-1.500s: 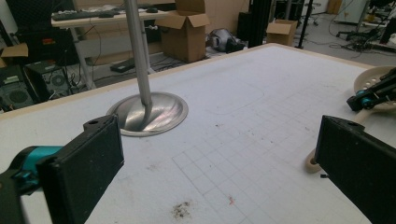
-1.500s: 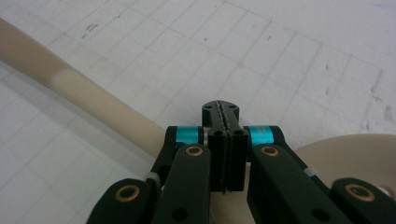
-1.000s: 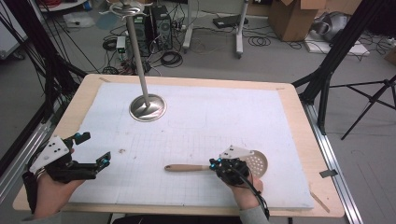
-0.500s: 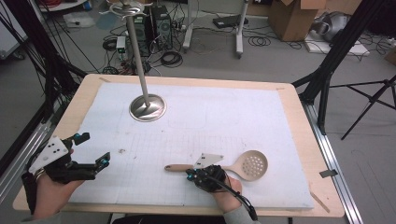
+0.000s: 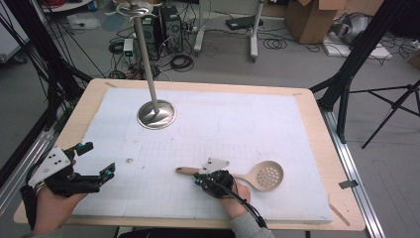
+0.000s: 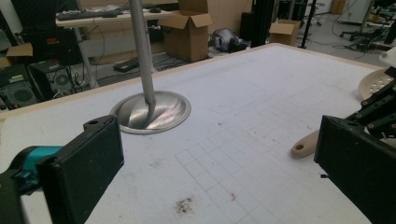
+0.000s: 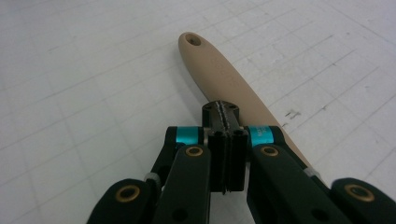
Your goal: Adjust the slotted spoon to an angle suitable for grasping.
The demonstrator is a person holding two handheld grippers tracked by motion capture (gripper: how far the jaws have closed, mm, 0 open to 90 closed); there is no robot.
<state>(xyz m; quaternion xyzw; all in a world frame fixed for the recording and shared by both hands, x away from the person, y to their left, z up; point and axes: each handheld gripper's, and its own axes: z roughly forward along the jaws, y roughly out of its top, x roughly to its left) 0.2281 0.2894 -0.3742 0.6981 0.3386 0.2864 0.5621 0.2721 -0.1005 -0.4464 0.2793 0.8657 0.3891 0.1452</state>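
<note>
Cables, cardboard boxes and tripod legs crowd the floor beyond the tabletop (image 5: 317,124), whose white gridded mat fills the wooden frame. Toward the far left of that mat stands a metal stand (image 5: 156,113), its round base flat on the mat and a slim pole rising straight up out of it.

Now to the near edge. A beige slotted spoon (image 5: 265,176) lies flat on the mat, perforated bowl out to the right, handle running left with a hanging hole at its tip. And right over the middle of that handle sits the right hand-held gripper (image 5: 200,179), grey three-cornered plate on top, the person's hand behind it and the cable trailing back to the sleeve. From its own camera the jaws are pressed together, pad against pad, nothing between them, and their tips (image 7: 220,114) are just over the spoon handle (image 7: 219,70); whether they touch the handle I cannot tell.

Over at the near left corner, the left hand-held gripper (image 5: 96,159) is held in the other hand, pointing across the mat toward the spoon but well apart from it. Its jaws gape wide, nothing between them; through that gap its own camera catches the stand's base (image 6: 152,112) and the spoon's handle end (image 6: 306,143).
</note>
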